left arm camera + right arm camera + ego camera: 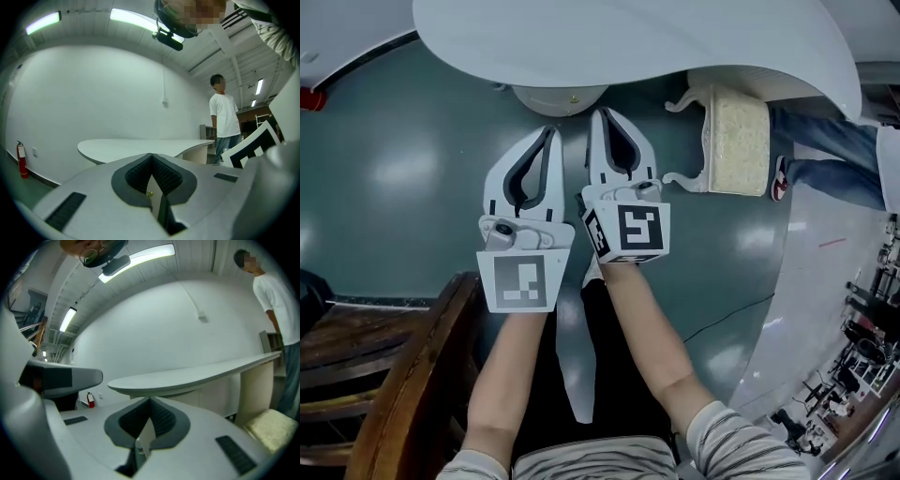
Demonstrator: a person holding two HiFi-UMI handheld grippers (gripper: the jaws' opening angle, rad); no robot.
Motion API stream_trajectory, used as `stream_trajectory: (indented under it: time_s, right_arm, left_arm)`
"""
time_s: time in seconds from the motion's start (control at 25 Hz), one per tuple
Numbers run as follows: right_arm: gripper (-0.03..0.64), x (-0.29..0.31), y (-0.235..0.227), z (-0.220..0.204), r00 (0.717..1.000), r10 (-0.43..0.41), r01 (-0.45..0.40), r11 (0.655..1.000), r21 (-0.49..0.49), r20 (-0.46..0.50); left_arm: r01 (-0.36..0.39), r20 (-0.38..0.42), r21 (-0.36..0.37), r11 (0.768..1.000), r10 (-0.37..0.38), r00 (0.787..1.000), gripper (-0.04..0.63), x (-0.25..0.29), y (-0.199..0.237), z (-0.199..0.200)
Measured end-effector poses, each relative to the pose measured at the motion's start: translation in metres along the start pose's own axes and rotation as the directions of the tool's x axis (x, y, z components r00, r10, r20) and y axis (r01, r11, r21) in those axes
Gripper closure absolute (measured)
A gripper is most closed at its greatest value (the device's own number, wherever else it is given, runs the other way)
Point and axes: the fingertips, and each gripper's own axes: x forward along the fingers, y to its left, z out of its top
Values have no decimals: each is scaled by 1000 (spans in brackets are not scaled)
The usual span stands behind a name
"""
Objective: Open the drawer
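No drawer shows in any view. In the head view my left gripper and right gripper are held side by side above the dark green floor, pointing toward the white curved table. Both stand shut with nothing between the fingers. The left gripper view has its closed jaws aimed at the table top. In the right gripper view the closed jaws sit below the table's edge.
The table's round pedestal stands just ahead of the grippers. A cream-cushioned stool is to the right, with a standing person beyond it. A wooden chair is at lower left. A red fire extinguisher stands by the wall.
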Motion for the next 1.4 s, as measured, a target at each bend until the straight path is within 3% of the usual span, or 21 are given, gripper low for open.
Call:
stream_trajectory:
  time_s: [0.4, 0.84, 1.16, 1.4]
  right_arm:
    - [603, 23, -12, -48, 999, -14, 14, 1000, -12, -48]
    - [598, 48, -27, -88, 996, -24, 22, 1000, -19, -88]
    - [508, 69, -32, -103, 993, -37, 36, 999, -4, -109]
    - [471, 85, -30, -114, 992, -37, 29, 998, -62, -120]
  left_arm:
    - [-2, -20, 31, 1000, 2, 1000, 595, 11, 5, -30]
    - [-14, -27, 5, 1000, 14, 1000, 595, 20, 8, -48]
    - [1, -25, 10, 1000, -1, 1000, 595, 17, 10, -47]
    - [-3, -30, -1, 1000, 3, 1000, 595, 15, 11, -50]
